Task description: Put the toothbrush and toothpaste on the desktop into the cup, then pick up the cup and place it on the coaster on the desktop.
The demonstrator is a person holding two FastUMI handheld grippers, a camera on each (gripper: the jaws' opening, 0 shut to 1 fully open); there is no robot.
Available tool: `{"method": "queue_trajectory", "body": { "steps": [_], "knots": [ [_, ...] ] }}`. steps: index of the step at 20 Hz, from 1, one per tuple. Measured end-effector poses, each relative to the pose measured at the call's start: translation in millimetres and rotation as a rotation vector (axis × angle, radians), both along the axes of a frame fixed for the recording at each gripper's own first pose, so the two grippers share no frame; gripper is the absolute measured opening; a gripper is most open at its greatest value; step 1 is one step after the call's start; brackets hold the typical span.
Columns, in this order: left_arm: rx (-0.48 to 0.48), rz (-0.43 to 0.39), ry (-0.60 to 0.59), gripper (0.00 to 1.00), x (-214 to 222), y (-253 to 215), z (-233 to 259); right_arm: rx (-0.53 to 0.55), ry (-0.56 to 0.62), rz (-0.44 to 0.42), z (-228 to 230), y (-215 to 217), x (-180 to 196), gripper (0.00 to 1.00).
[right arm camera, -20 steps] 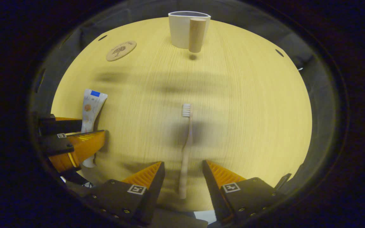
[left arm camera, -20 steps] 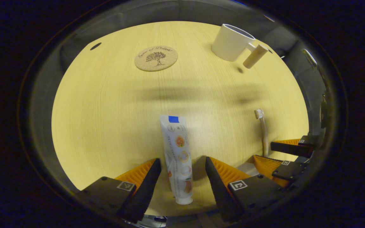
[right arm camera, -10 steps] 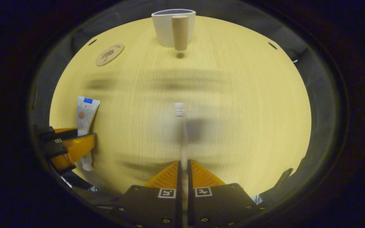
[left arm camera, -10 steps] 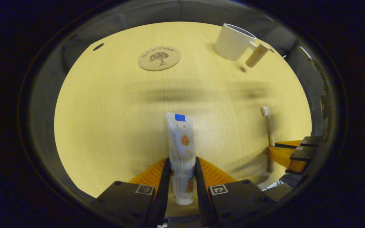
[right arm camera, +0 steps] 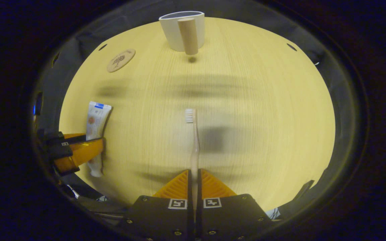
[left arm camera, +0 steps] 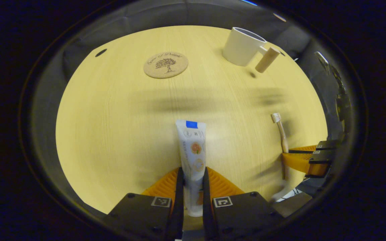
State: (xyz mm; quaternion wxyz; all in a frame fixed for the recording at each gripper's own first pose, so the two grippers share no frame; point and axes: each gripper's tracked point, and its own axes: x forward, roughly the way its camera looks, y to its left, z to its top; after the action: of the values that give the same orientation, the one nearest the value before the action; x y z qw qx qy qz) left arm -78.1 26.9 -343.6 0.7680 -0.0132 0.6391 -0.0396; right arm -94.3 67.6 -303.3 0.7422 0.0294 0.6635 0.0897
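Note:
My left gripper (left arm camera: 191, 174) is shut on the lower half of a white toothpaste tube (left arm camera: 192, 144), cap end toward the camera. In the right gripper view the right gripper (right arm camera: 194, 175) is shut on the handle of a toothbrush (right arm camera: 194, 134), bristles pointing away. A white cup (left arm camera: 241, 47) with a wooden handle (left arm camera: 266, 60) stands at the far side of the table (right arm camera: 263, 117); in the right gripper view the cup (right arm camera: 174, 28) is straight ahead. A round cork coaster (left arm camera: 165, 65) lies far left of the cup, and the coaster (right arm camera: 121, 60) appears again at upper left.
Each gripper also appears in the other's view: the right gripper (left arm camera: 308, 157) holding the toothbrush (left arm camera: 280, 129), and the left gripper (right arm camera: 75, 150) holding the toothpaste tube (right arm camera: 95, 130). Small dark holes (left arm camera: 101, 52) mark the far table edge.
Both grippers went from open around their objects to shut on them: the left closed on the toothpaste tube, the right on the toothbrush handle. Both have since shifted slightly with their loads.

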Motion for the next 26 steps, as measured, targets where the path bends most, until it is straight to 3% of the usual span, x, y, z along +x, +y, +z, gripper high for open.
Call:
{"method": "queue_trajectory", "body": {
  "steps": [1, 6, 12, 19, 26],
  "knots": [
    [-0.005, 0.008, -0.009, 0.22, 0.8, -0.6, -2.9, 0.004, -0.013, 0.000, 1.6, -0.3, 1.2, 0.03],
    [-0.041, 0.048, -0.073, 0.22, 5.0, -2.1, 9.8, 0.061, -0.099, -0.041, 19.9, 2.2, 10.5, 0.03],
    [-0.094, 0.081, -0.212, 0.22, 30.2, -16.6, 40.7, 0.159, -0.285, -0.088, 57.4, 12.6, 36.0, 0.03],
    [-0.148, 0.118, -0.435, 0.24, 78.9, -31.5, 99.1, 0.242, -0.551, -0.080, 113.3, 27.3, 82.1, 0.03],
    [-0.165, 0.133, -0.604, 0.24, 109.2, -27.0, 156.9, 0.282, -0.733, -0.094, 156.7, 26.7, 140.5, 0.03]
  ]
}}
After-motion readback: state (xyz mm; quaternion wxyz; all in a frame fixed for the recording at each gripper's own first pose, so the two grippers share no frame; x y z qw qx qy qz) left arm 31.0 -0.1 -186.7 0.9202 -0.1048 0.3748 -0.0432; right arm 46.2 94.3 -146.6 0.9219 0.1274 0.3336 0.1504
